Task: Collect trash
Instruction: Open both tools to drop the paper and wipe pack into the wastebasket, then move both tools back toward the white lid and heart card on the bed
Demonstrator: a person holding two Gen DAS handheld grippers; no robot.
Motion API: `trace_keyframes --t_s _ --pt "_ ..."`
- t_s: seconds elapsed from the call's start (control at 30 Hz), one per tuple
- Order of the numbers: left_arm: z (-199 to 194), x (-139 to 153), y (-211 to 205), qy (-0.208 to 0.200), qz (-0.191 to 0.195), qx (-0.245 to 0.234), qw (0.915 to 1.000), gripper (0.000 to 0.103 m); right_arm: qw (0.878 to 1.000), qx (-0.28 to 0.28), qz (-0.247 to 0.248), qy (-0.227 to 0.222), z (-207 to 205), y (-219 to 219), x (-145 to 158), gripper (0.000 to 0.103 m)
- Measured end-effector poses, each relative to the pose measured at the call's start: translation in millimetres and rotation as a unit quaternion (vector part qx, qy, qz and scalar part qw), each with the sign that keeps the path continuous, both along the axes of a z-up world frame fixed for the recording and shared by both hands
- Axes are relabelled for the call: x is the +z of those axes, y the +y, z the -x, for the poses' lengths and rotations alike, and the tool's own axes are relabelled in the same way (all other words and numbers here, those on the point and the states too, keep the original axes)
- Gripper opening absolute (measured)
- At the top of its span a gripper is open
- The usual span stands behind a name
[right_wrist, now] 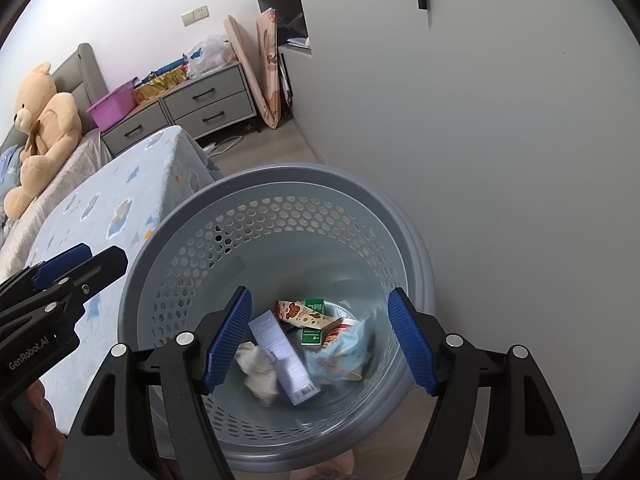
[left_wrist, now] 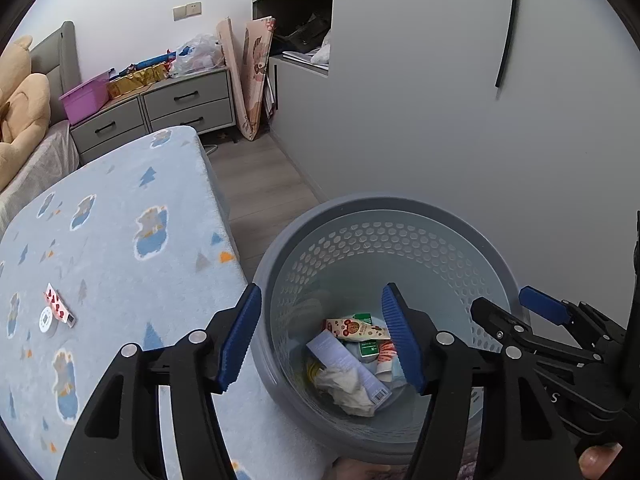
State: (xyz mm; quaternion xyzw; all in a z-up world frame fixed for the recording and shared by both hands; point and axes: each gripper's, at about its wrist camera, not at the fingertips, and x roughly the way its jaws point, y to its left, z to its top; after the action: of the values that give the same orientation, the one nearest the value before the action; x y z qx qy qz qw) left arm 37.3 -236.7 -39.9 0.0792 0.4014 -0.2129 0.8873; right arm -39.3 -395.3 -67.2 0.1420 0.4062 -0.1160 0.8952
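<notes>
In the lower middle of both views stands a grey perforated bin, its rim touching the edge of the bed on the left and close to the pale wall on the right. A strip of wooden floor runs from the bin toward the upper middle, between the bed's corner and the wall, up to a grey drawer unit.

The trash lies at the bottom of the bin: a crumpled tissue, a pale tube box, a printed snack wrapper, a green carton and a light blue bag. On the bed, at the left of the left wrist view, a red-patterned wrapper lies touching a small white round thing.

The left gripper points down over the bin's left rim, its jaws wide with nothing between them. The right gripper hangs over the bin's mouth, also wide and empty. The two sit side by side, near each other.
</notes>
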Motion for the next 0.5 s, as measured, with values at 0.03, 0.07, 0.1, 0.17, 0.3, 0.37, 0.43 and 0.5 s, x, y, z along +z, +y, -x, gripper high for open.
trace_keyframes --t_s 0.03,0.07,0.1,0.17,0.3,0.37,0.43,0.5 --pt "-0.1 0.1 0.8 0.000 0.000 0.001 1.0000 0.060 1.000 0.000 0.000 0.001 -0.8 0.1 -0.2 0.069" --pt "-0.3 0.5 1.1 0.001 0.000 0.002 1.0000 0.060 1.000 0.000 0.000 0.001 -0.7 0.1 -0.2 0.069" --pt "-0.2 0.6 1.7 0.001 0.000 0.003 1.0000 0.060 1.000 0.000 0.000 0.001 0.4 0.5 -0.4 0.069" --pt "0.5 1.3 2.5 0.001 0.002 0.005 1.0000 0.061 1.000 0.001 0.001 0.001 0.9 1.3 -0.7 0.069" --pt "1.8 2.9 4.2 -0.001 0.002 0.007 1.0000 0.061 1.000 0.001 0.002 0.002 1.0 2.0 -0.8 0.069" --pt "2.1 3.6 5.7 0.000 0.004 0.008 1.0000 0.061 1.000 0.002 0.001 0.001 0.8 2.4 -0.8 0.069" --pt "2.9 4.2 6.2 0.001 0.005 0.009 0.9999 0.061 1.000 0.002 0.002 0.002 1.2 2.1 -1.5 0.069" --pt "4.2 4.8 8.0 0.000 0.006 0.010 0.9999 0.061 1.000 0.001 0.003 0.004 1.0 2.1 -1.8 0.069"
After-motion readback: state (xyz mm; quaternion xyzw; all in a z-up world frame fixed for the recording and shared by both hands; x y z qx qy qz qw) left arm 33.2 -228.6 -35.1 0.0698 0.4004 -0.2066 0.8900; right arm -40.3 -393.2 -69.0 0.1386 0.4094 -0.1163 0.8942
